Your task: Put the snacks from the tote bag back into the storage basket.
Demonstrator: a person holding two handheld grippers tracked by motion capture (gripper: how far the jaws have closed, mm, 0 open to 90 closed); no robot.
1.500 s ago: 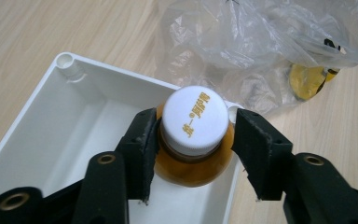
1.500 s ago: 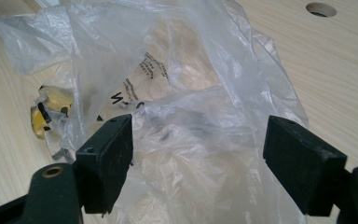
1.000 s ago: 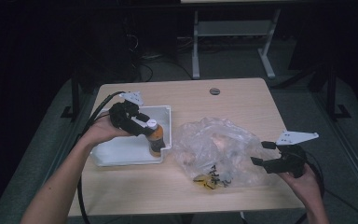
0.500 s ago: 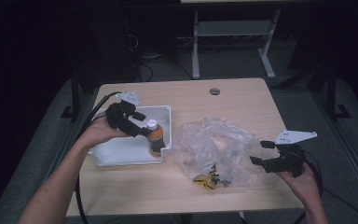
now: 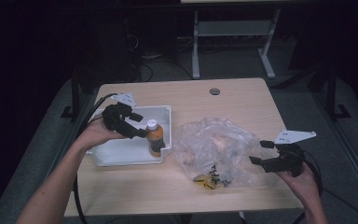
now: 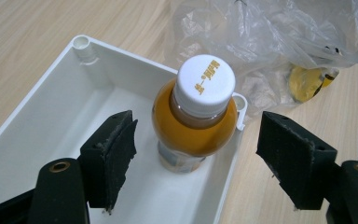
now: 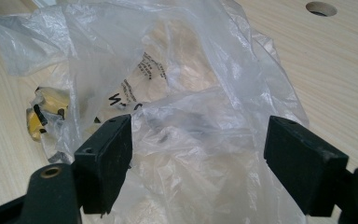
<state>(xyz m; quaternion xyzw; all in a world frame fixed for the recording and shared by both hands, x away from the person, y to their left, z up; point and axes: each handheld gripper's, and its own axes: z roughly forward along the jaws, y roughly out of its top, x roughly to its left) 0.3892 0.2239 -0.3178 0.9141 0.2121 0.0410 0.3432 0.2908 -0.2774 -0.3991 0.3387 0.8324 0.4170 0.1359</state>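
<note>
Since the bottle [image 6: 195, 119] stands upright inside the white tray [image 5: 121, 156], in the corner nearest the plastic bag [image 5: 216, 149], the transfer of this item appears complete. The left gripper [image 5: 137, 133] sits over the tray on the left side of the desk [image 5: 242, 100], aimed at the bottle; in the left gripper view its fingers [image 6: 109, 156] are spread apart on either side of the bottle with a clear gap on both sides, so the bottle is released and rests on the tray floor unaided. The white cap is on and the amber liquid fills the bottle to the neck. To the right of the tray, the clear bag lies crumpled on the desk, with a yellow packet [image 5: 205, 182] visible through the film near its front edge; this item is judged to remain for unpacking. At the far right, the right gripper [image 5: 261, 156] points at the bag's edge; its fingers [image 7: 105, 158] are spread wide, with folds of the film lying between them but not clamped. Remaining work, as a judgement: take hold of the bag and move its remaining contents to the tray.
</note>
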